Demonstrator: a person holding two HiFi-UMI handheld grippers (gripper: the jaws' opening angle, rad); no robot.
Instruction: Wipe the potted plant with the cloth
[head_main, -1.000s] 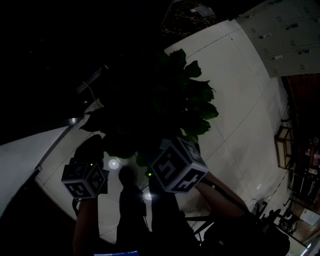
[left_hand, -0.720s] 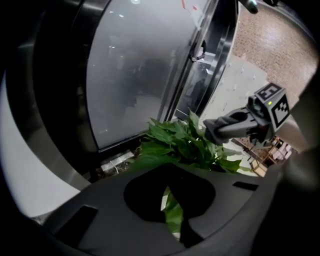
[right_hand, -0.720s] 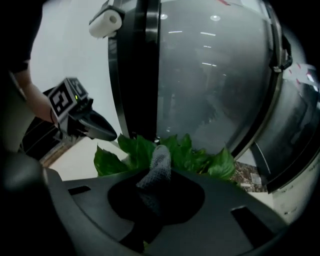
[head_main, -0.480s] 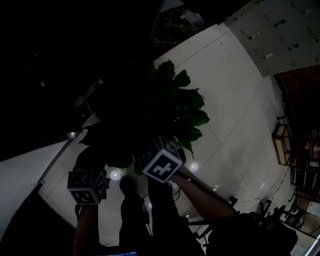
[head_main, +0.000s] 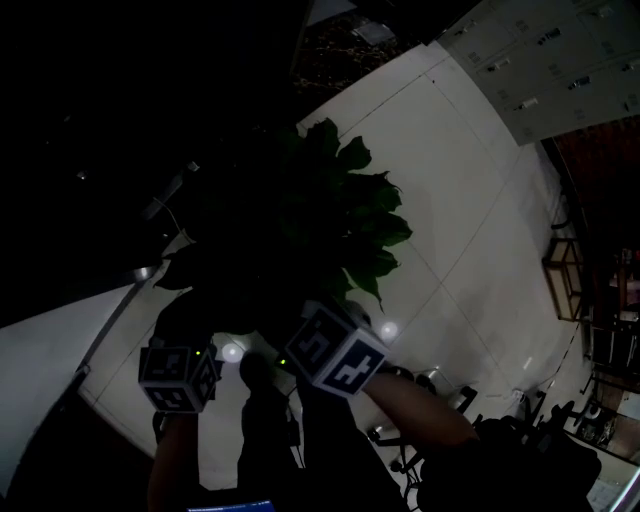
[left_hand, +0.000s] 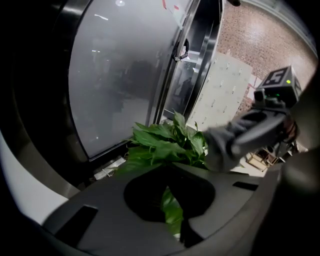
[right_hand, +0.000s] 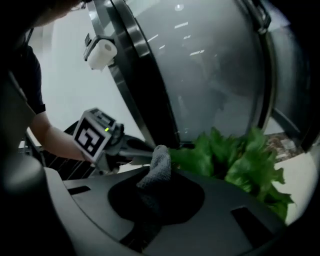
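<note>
Pretty dim in here. Pale tiled floor (head_main: 470, 230) with a couple of lamp glare spots (head_main: 232, 352). Straight ahead of the left claw (left_hand: 170, 195) there's a big curved glass panel (left_hand: 120, 85) in metal framing, grey lockers (left_hand: 220, 90) off to its right, brick wall (left_hand: 260, 45) above those.

I see the potted plant (head_main: 335, 215) against the pale floor (head_main: 470, 230), its broad green leaves bunched upright. One leaf (left_hand: 171, 212) runs between the closed jaws of the left hand-held gripper (left_hand: 169, 175). The grey knitted cloth (right_hand: 156, 170), crumpled, is pinched in the right hand-held gripper (right_hand: 150, 192) and pokes up beside the foliage.
</note>
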